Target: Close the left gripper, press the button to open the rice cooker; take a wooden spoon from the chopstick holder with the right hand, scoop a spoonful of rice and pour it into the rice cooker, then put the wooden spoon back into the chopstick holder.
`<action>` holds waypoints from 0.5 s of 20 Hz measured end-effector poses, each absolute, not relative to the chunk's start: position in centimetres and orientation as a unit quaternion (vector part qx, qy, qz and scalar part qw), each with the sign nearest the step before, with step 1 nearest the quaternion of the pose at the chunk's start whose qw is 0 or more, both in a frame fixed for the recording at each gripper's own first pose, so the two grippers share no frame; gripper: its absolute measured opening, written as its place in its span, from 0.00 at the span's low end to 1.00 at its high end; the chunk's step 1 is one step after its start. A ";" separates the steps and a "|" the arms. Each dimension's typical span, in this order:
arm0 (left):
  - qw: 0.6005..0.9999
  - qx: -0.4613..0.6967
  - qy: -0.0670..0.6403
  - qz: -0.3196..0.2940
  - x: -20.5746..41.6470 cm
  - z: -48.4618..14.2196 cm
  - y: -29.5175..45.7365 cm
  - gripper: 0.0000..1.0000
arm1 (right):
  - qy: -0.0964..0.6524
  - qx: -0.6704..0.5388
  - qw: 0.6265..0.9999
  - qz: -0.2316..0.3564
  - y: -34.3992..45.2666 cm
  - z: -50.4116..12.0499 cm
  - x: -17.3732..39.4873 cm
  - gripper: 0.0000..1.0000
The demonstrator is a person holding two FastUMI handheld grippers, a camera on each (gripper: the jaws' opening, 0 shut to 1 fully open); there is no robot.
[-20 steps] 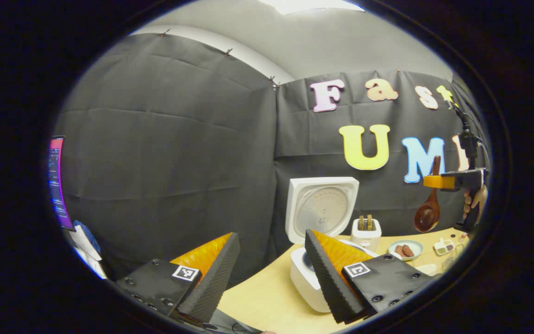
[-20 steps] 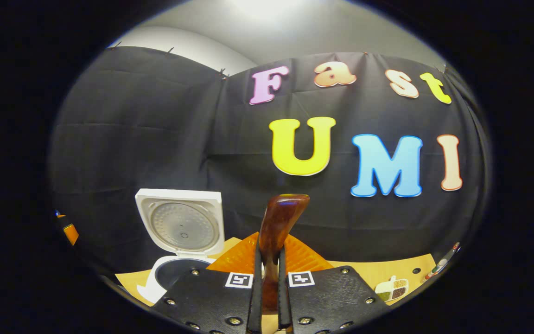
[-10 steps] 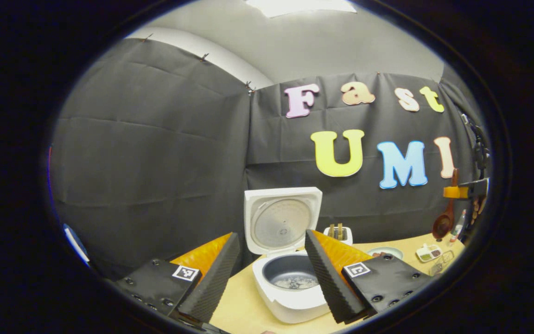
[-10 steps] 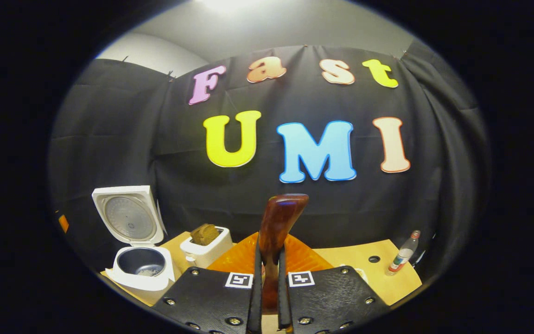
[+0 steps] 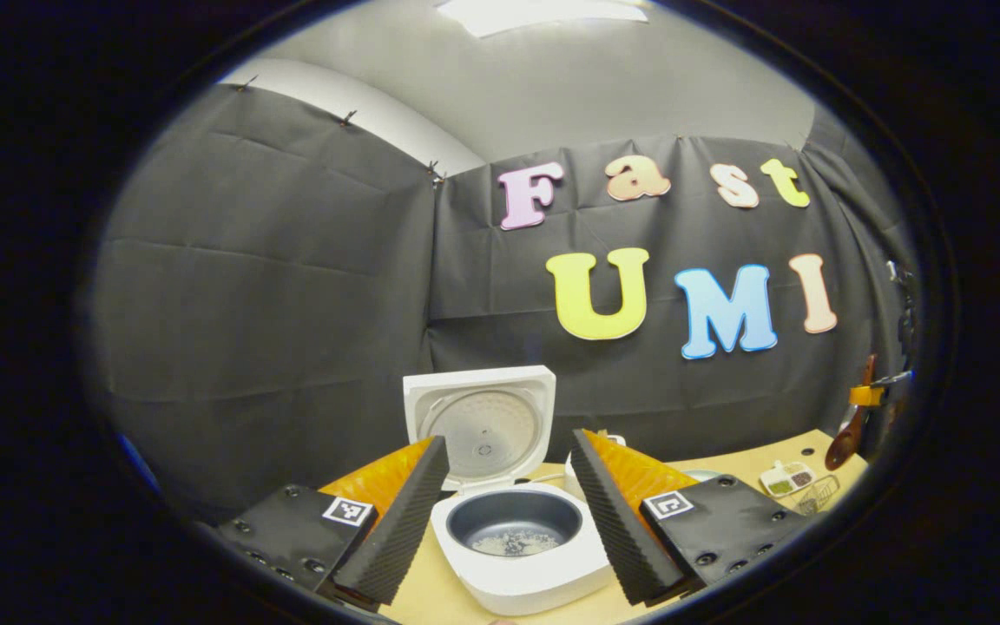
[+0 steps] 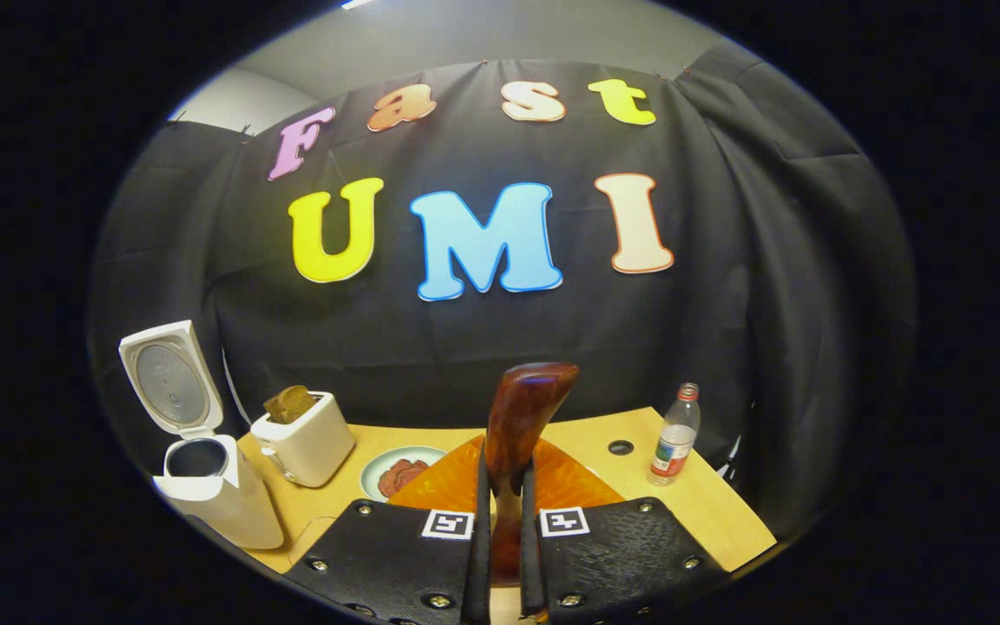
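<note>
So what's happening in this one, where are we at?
A person is working with two handheld grippers at a wooden table. The rice cooker already stands open, lid up, with some rice in its pot. The left gripper hovers open just in front of it, holding nothing. The right gripper is shut on the wooden spoon, held off to the side, bowl hanging down. A toaster, a plate of food and a bottle sit on the table.

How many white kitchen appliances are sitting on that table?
2. The rice cooker, lid up, stands at the table's left end; the toaster sits just right of it. Others may be hidden behind the gripper.
</note>
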State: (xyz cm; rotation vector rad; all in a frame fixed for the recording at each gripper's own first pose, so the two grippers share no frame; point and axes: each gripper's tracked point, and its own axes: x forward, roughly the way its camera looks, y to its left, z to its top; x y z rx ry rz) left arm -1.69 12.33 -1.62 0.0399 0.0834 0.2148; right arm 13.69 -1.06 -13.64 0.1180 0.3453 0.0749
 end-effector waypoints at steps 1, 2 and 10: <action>0.993 0.022 0.043 0.107 -1.7 -1.6 12.0 1.00 | 0.178 0.057 0.982 0.030 -1.9 -14.6 13.6 0.14; 0.993 0.025 0.044 0.107 -1.8 -1.5 11.8 0.97 | 0.186 0.057 0.981 0.025 -2.6 -15.7 13.5 0.14; 0.992 0.045 0.050 0.104 -2.3 -0.7 10.1 0.91 | 0.251 0.084 0.964 0.022 -3.9 -22.7 12.6 0.14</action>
